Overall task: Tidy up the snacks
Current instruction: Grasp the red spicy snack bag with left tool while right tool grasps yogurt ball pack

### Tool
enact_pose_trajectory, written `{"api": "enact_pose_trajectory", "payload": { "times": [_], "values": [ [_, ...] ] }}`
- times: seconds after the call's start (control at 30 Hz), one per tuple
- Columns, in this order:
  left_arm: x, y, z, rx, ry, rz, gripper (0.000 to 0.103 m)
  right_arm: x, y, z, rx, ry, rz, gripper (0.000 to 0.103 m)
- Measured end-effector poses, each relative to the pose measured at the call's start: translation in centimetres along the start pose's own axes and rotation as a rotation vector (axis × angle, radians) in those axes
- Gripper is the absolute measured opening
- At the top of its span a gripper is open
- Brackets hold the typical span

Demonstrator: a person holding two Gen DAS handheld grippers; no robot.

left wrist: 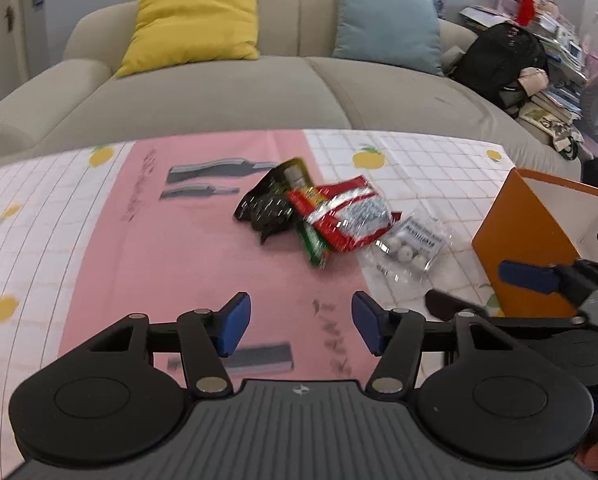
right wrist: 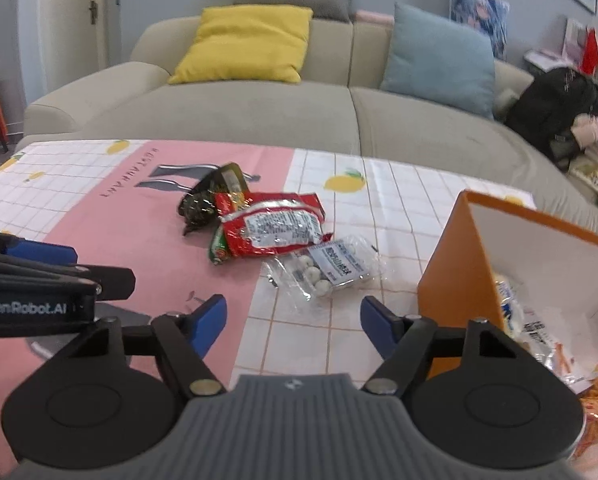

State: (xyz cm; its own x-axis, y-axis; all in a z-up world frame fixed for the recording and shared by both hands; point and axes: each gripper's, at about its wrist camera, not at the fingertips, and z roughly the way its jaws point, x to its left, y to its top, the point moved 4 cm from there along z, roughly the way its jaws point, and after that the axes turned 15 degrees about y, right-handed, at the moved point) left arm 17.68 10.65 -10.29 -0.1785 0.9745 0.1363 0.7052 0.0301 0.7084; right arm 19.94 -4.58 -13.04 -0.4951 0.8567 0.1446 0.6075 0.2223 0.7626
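A pile of snacks lies mid-table: a dark packet (left wrist: 265,204) (right wrist: 198,205), a red and silver packet (left wrist: 345,214) (right wrist: 273,224) over a green one (left wrist: 313,244) (right wrist: 218,249), and a clear bag of white balls (left wrist: 409,246) (right wrist: 333,268). An orange box (left wrist: 527,248) (right wrist: 455,276) stands at the right, with several packets (right wrist: 539,332) inside. My left gripper (left wrist: 301,322) is open and empty, short of the pile. My right gripper (right wrist: 293,328) is open and empty, just short of the clear bag, beside the box.
The table wears a pink and white checked cloth (left wrist: 139,248) (right wrist: 319,344). A beige sofa (left wrist: 219,92) (right wrist: 259,116) with yellow and blue cushions runs behind it. A black backpack (left wrist: 499,60) and stacked books sit at the far right.
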Motion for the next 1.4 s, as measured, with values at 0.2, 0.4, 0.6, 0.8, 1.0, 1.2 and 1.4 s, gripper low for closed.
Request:
{"api": "enact_pose_trajectory", "payload": {
  "times": [0.2, 0.4, 0.6, 0.8, 1.0, 1.2, 1.4],
  "values": [
    [-2.1, 1.6, 2.5, -0.024, -0.04, 0.134, 0.064, -1.1, 0.4, 3.3, 0.039, 0.001, -0.009, 0.062],
    [-3.8, 3.4, 4.9, -0.041, -0.067, 0.223, 0.067, -2.2, 1.0, 5.2, 0.048, 0.006, -0.007, 0.059],
    [-5.6, 5.8, 7.3, -0.07, -0.137, 0.374, 0.083, -3.6, 2.5, 6.8, 0.043, -0.009, -0.01, 0.078],
    [-7.2, 7.7, 9.4, -0.047, -0.229, 0.556, 0.088, -5.5, 3.2, 8.1, 0.064, 0.002, 0.088, 0.087],
    [-8.5, 8.3, 11.9, 0.01, -0.3, 0.761, 0.088, -6.3, 2.7, 9.3, 0.113, 0.042, 0.17, 0.089],
    [-9.8, 8.1, 13.9, 0.029, -0.279, 0.924, 0.09, -7.0, 2.0, 9.9, 0.145, 0.085, 0.263, 0.089],
    [-10.9, 7.9, 15.3, 0.084, -0.291, 0.9, 0.091, -6.7, 1.7, 10.0, 0.14, 0.086, 0.241, 0.086]
  ]
}}
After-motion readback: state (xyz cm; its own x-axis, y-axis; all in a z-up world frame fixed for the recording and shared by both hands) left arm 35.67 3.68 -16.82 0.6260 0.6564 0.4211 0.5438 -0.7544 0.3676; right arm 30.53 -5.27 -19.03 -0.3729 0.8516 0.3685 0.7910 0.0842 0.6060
